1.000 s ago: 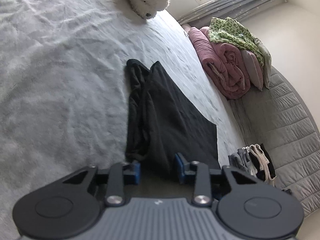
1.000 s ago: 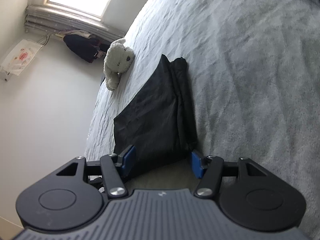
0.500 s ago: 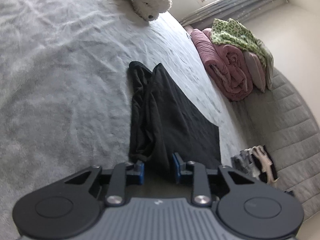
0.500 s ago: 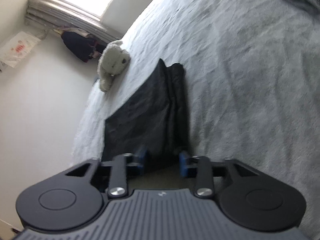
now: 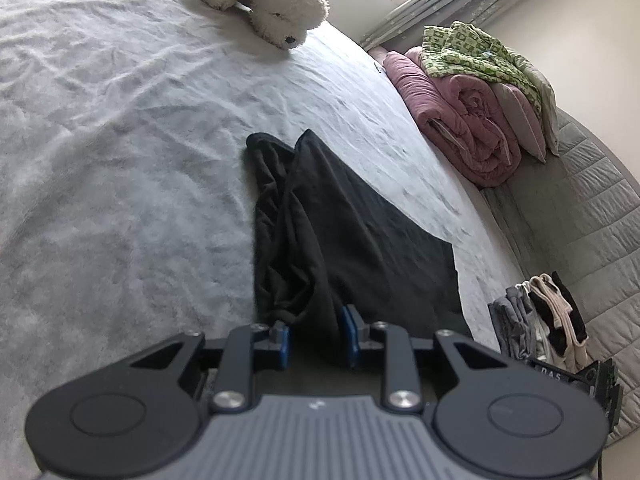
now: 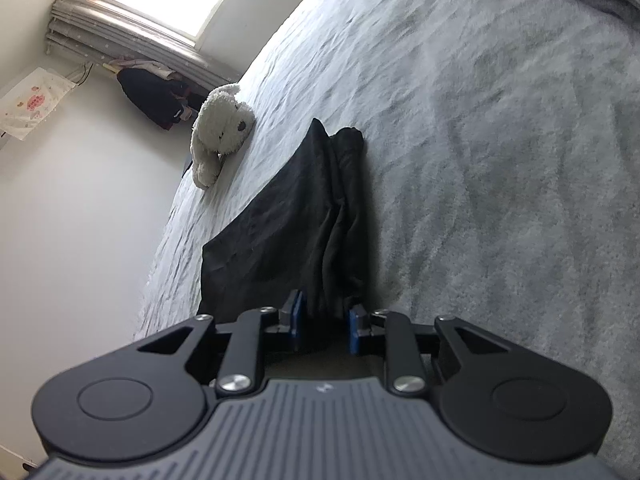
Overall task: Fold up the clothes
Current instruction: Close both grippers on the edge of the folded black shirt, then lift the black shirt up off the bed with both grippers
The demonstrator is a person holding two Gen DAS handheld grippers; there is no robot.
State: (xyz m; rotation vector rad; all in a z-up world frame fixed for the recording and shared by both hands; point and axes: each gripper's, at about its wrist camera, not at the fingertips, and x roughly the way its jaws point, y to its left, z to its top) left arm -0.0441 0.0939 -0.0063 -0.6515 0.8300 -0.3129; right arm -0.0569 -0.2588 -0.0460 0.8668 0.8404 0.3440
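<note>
Garment: black garment (image 5: 352,240) lying long on the grey bed (image 5: 120,160)
Left gripper (image 5: 314,332): fingers nearly closed, pinching near hem
Right gripper (image 6: 322,326): same, gripping other near corner
Advice: lift both corners evenly, keep hem taut, carry toward far end

Both grippers angle downward: the left gripper (image 5: 315,334) is clamped on a bunch of black cloth between its blue pads, while the right gripper (image 6: 324,322) likewise pinches dark fabric between its narrowed jaws.

Both wrist views low, close, sharing black garment (image 5: 344,236), bed (image 5: 120,160)
</note>
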